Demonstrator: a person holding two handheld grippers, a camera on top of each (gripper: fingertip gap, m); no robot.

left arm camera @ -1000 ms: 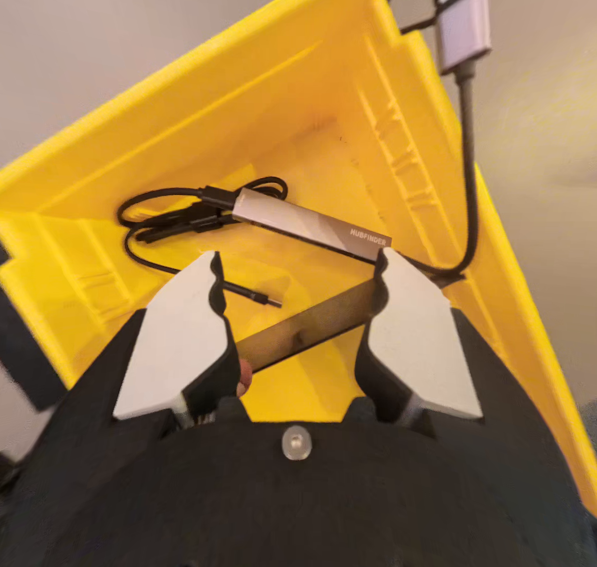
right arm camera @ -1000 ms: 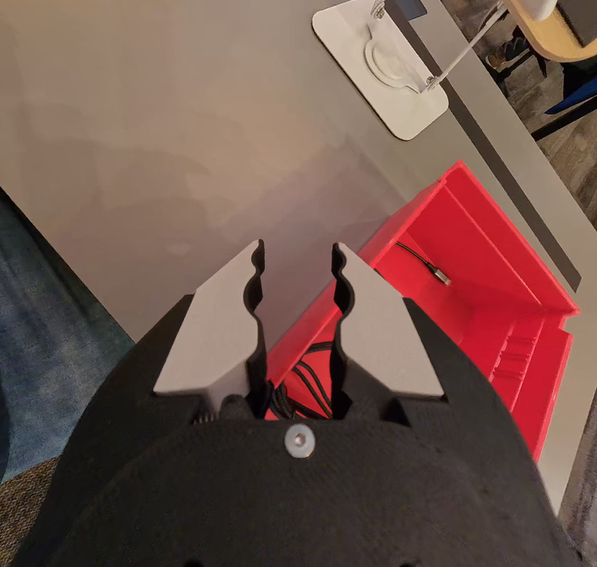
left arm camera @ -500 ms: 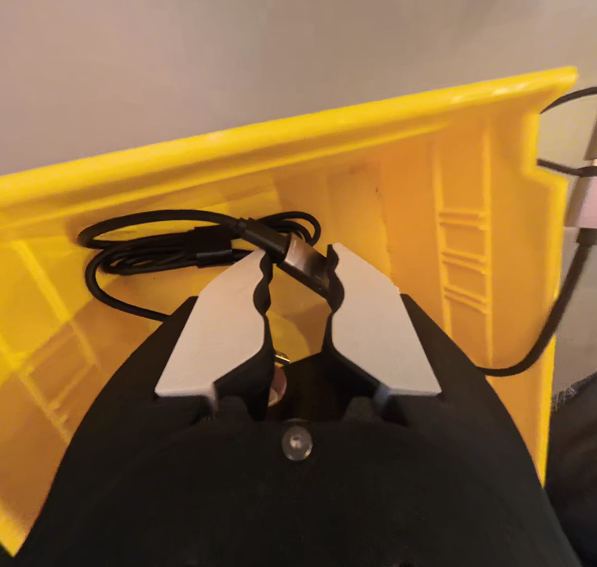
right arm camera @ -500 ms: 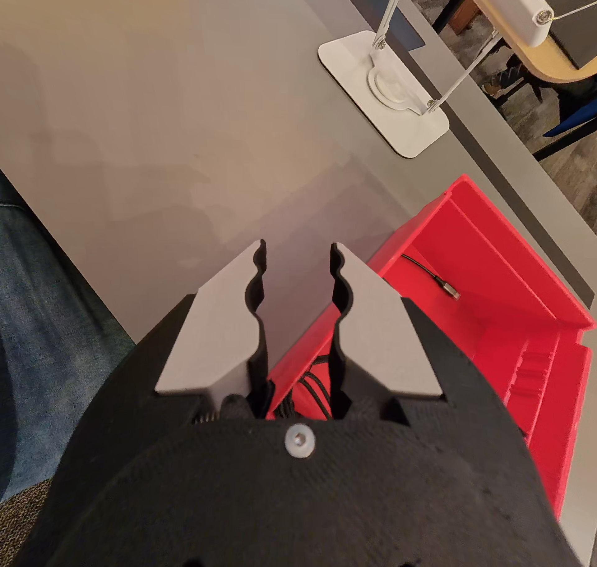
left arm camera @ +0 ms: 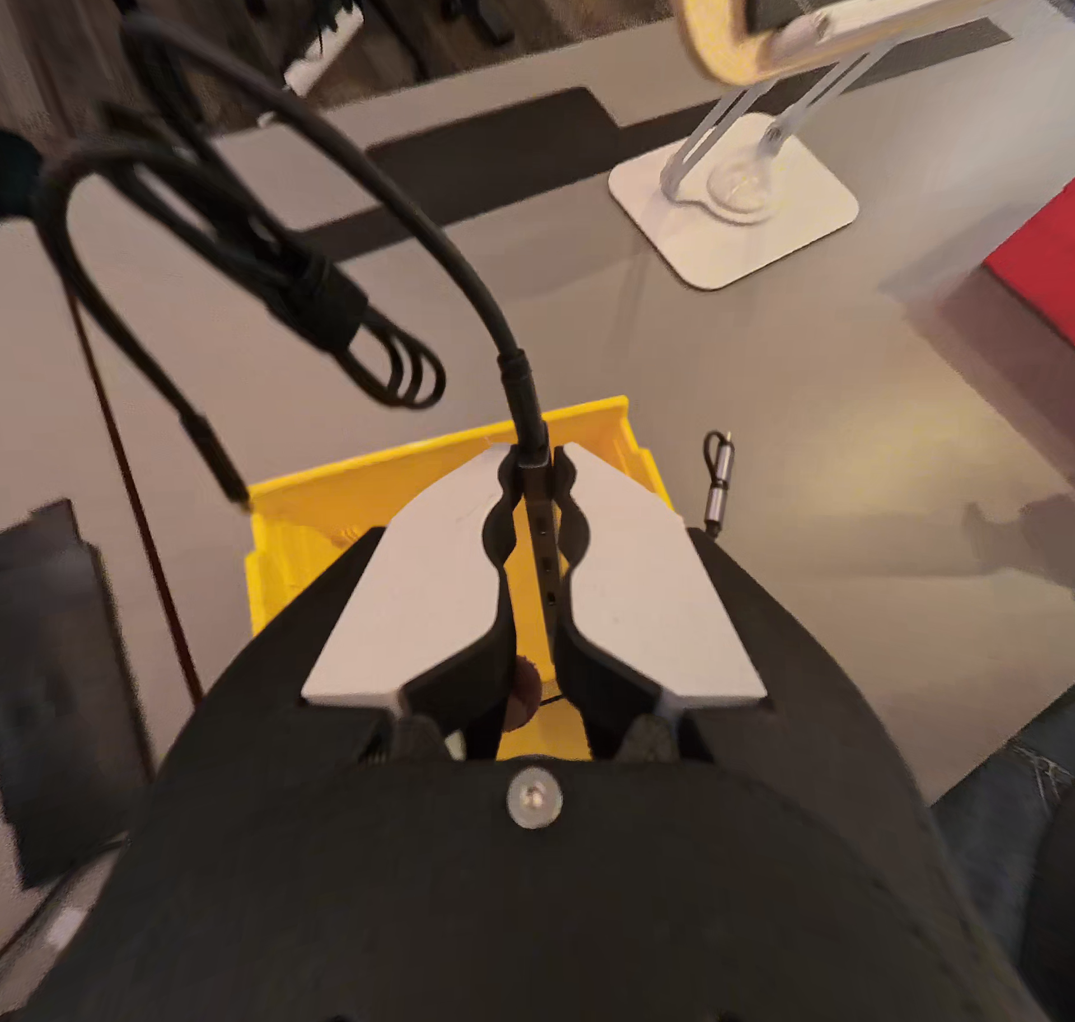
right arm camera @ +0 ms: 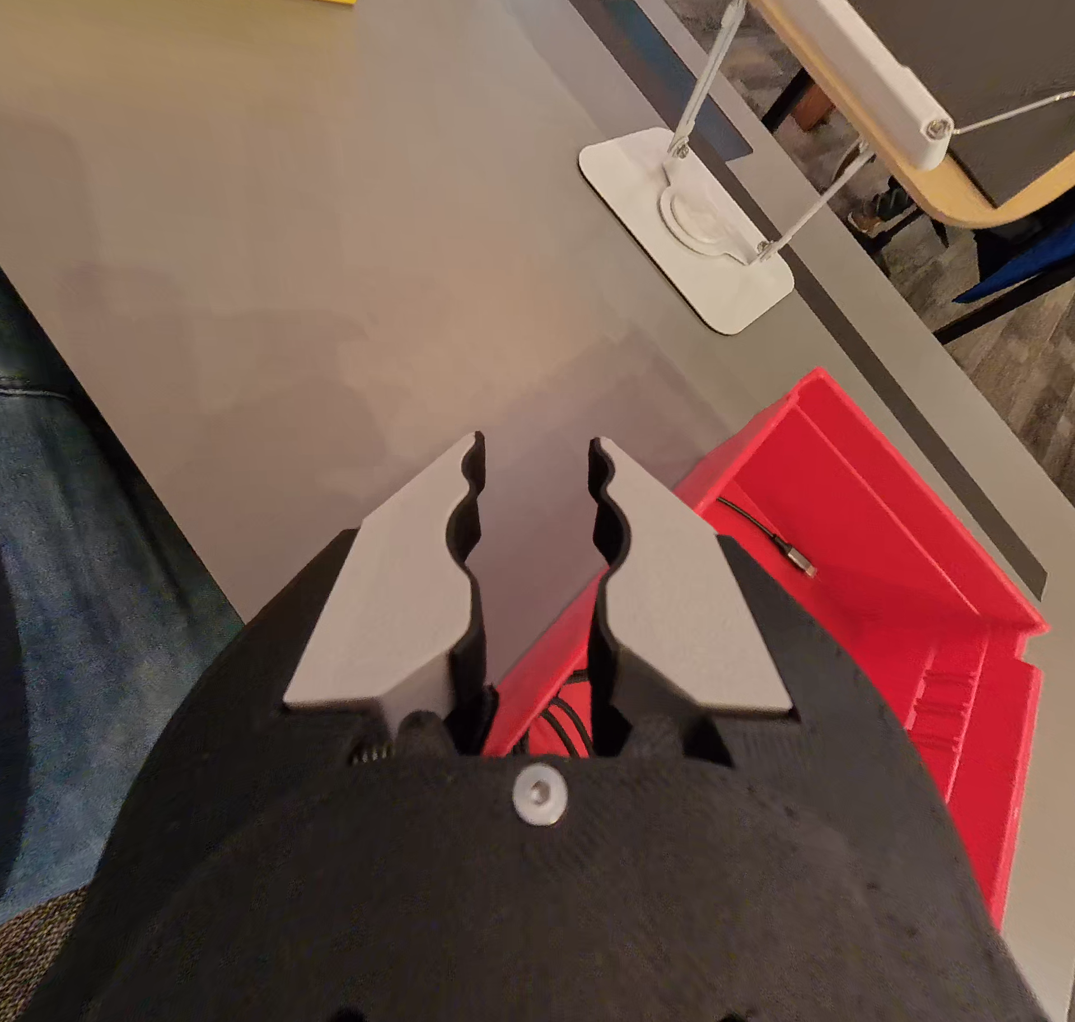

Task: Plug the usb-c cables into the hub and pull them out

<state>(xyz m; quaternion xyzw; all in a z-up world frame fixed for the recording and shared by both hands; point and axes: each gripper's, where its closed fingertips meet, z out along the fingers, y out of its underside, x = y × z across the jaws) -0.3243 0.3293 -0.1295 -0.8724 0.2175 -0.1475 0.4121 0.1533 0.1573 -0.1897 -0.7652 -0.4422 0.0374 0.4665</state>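
Left gripper [left arm camera: 532, 470]: clamped on hub [left arm camera: 544, 534], lifted above yellow bin [left arm camera: 372, 470]; black cable [left arm camera: 349, 168] trailing upward. Right gripper [right arm camera: 535, 459]: parted, empty, beside red bin [right arm camera: 872, 528] containing cable [right arm camera: 779, 546].

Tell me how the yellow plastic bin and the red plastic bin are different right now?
The yellow plastic bin sits under the left gripper, which is shut on the dark slim hub; the red plastic bin lies beside the open right gripper. The red bin holds black cables; the yellow bin's inside is mostly hidden. Both rest on the grey table.
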